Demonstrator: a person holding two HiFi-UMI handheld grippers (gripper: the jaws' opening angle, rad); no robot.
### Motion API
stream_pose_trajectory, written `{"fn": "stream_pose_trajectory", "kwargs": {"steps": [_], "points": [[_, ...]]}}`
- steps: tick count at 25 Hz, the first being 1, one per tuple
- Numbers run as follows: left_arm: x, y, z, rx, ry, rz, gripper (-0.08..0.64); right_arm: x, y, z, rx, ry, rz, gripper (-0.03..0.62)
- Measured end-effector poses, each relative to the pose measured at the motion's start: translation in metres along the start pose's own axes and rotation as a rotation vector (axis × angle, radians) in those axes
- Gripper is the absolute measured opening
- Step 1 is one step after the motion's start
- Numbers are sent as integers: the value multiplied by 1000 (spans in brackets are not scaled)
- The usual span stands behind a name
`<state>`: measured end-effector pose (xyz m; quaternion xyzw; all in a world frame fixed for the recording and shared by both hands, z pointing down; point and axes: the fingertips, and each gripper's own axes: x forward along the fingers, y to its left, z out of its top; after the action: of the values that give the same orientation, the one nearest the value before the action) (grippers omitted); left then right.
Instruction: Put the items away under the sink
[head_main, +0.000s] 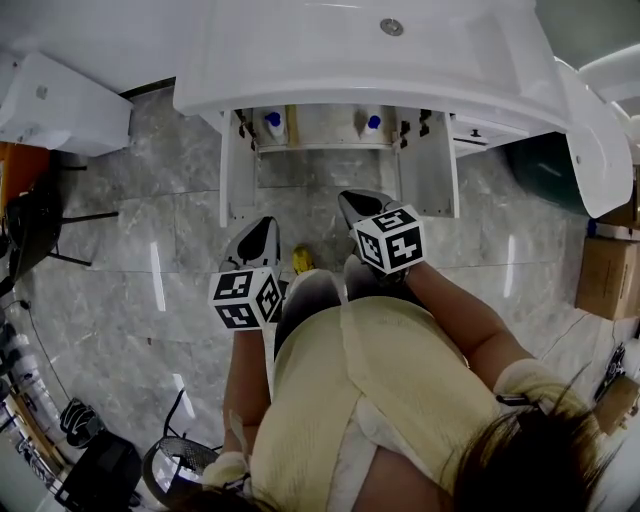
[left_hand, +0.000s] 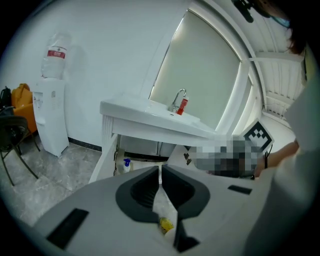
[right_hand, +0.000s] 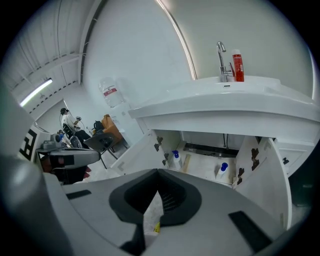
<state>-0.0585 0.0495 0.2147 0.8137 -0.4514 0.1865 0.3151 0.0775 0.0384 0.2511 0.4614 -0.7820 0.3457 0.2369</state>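
The left tongs (left_hand: 160, 169) and right tongs (right_hand: 157, 172) are both pressed together, empty; a small yellow thing (head_main: 300, 261) lies on the floor (head_main: 130, 260) between them, before the open cupboard (head_main: 320, 125); it looks light, maybe soft; pinch its middle gently.

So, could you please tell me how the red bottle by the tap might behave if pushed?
The red bottle stands upright, tall and narrow, so a push near its top would probably tip it. It rests on the glossy white rim of the sink, so a low push might slide it.
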Motion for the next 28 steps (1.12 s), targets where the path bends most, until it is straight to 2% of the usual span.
{"fn": "stream_pose_trajectory", "kwargs": {"steps": [6,16,22,28], "points": [[-4,-5,2,25,9,8,49,-6,10,5,-9,-17,5,26],[-6,3,11,10,-5,40,49,-12,17,6,-4,-32,6,25],[3,-8,11,29,-7,-3,49,-18,8,6,3,-32,-6,25],[11,-16,6,45,31,-49,49,-15,5,6,18,-21,-12,25]]}}
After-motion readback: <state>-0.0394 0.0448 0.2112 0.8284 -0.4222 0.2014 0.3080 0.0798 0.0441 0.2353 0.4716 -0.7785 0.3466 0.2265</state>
